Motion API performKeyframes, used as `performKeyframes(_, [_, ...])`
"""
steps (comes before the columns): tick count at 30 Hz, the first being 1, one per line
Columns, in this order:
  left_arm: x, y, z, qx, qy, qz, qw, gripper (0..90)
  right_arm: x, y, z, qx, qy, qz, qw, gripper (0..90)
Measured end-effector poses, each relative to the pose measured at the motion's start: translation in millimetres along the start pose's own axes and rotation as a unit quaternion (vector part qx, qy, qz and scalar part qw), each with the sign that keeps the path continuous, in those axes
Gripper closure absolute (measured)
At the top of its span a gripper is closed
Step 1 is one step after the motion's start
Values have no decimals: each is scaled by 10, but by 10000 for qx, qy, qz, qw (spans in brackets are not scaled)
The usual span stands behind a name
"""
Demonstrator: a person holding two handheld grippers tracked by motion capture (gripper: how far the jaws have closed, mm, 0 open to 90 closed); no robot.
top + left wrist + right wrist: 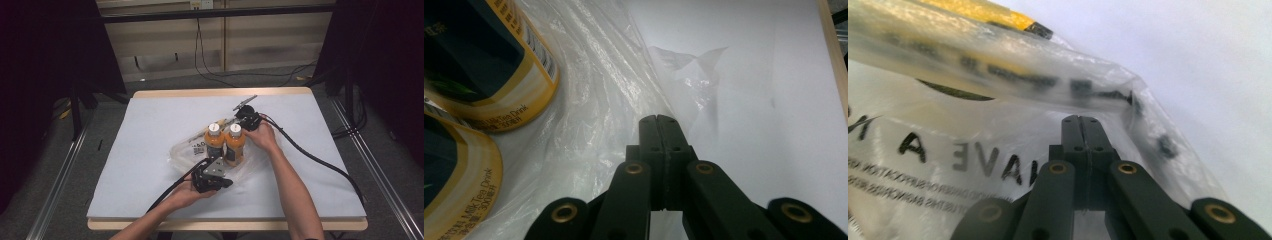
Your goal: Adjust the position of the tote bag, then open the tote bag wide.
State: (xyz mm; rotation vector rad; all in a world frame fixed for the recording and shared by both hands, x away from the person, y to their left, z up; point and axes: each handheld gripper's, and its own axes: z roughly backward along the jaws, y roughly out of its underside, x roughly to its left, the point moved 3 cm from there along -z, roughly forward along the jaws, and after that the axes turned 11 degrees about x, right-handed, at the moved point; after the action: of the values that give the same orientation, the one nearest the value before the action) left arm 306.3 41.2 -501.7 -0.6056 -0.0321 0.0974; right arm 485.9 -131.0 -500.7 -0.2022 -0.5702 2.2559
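Two bottles of orange drink stand side by side in the middle of the high view: one bottle [214, 142] on the left, the other bottle [235, 145] touching it on the right. They stand in or on a clear plastic bag [185, 152] that lies crumpled on the white table [150, 130].

The left gripper [212, 179] is just below the bottles in the picture. In the left gripper view its black jaws are squeezed tight together, and they look pinched on the thin edge of the bag [604, 115]. The bottle labels fill the upper left of that view.

The right gripper [248, 121] is just above and to the right of the bottles. In the right gripper view its jaws are clenched too, with the printed bag [973, 160] all around the tips, so it looks like it grips the bag as well.

The job looks like pulling the bag up around the bottles. To do it well, both grippers should keep a firm pinch and lift the two edges together, slowly. If one side goes up faster, the bottles may tip over. Thin plastic slips easily, so no jerking.
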Motion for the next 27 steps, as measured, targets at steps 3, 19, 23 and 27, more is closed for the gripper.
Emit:
performKeyframes(3, [-11, -2, 1, 8, 1, -21, 10000, 900, -29, -23, -12, 2, 26, -76, 10000, 900])
performKeyframes(19, [-115, -9, 19, 79, 35, -106, 9999, 900, -133, -129, -53, 132, 192, -363, 9991, 900])
performKeyframes(23, [-123, -9, 22, 81, 55, -96, 9999, 900, -136, -135, -59, 112, 216, -356, 9991, 900])
performKeyframes(27, [-104, -7, 23, 30, 120, -89, 9999, 900, -112, -128, -53, 114, 285, -294, 9991, 900])
